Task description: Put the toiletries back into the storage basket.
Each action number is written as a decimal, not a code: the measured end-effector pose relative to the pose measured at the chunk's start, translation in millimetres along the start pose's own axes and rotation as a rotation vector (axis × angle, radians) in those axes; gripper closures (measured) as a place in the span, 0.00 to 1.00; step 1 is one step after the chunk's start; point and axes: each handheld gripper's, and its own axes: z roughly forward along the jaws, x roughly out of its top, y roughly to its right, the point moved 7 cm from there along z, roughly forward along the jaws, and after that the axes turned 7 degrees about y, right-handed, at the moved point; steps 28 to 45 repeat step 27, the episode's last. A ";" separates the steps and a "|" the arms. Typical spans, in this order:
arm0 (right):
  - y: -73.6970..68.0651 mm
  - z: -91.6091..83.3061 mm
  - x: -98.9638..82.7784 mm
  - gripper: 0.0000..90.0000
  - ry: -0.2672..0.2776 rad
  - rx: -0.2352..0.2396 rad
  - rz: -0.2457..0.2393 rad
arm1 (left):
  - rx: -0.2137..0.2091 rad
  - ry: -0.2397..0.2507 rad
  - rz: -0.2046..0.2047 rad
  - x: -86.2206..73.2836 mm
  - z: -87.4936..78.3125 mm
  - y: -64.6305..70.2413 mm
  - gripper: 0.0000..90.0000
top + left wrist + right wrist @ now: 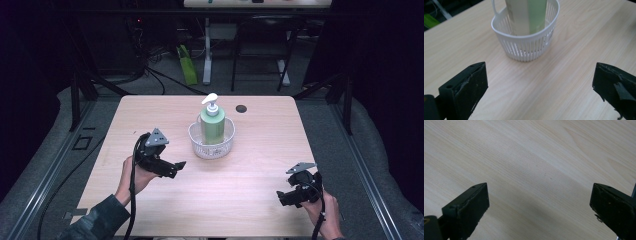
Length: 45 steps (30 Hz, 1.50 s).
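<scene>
- The small white slotted plastic basket (211,142) stands on the pale wooden table (240,190), around the table's middle, and serves here as the landmark.
- Upright inside the basket stands a pale green pump bottle with a white dispenser head (212,122); in the left gripper view the bottle (529,15) rises above the basket's rim (524,37).
- The left gripper (172,169) hangs just to the left of the basket and slightly nearer the person, pointing toward it, its jaws spread wide with nothing between them.
- The right gripper (285,197) sits well to the right of the basket and nearer the person, low over bare wood, jaws likewise released and empty.
- Judging by its thin ribbed wall, the basket is probably light and a little springy; a hard squeeze across it might flex the rim.
- The bottle looks smooth and likely slick, and heavier than the basket if it holds liquid, so the pair may be top-heavy.
- A sound hold would seem to be the basket's rim or its small loop handle (494,11) on the far left side; for the bottle alone, the flat body just above the basket's rim, not the pump head, which could depress.
</scene>
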 end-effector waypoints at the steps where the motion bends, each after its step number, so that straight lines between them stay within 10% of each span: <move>1: -0.3 -0.1 -0.1 0.02 0.000 0.001 0.000 | 0.001 -0.005 -0.008 -4.8 0.1 -0.4 0.00; 13: -4.5 2.2 2.1 0.02 -0.002 0.011 -0.020 | 0.009 -0.059 -0.050 -51.2 11.0 -10.6 0.00; 45: -3.6 7.1 0.3 0.02 -0.016 0.017 -0.036 | -0.023 -0.085 -0.029 -59.0 27.4 -11.5 0.00</move>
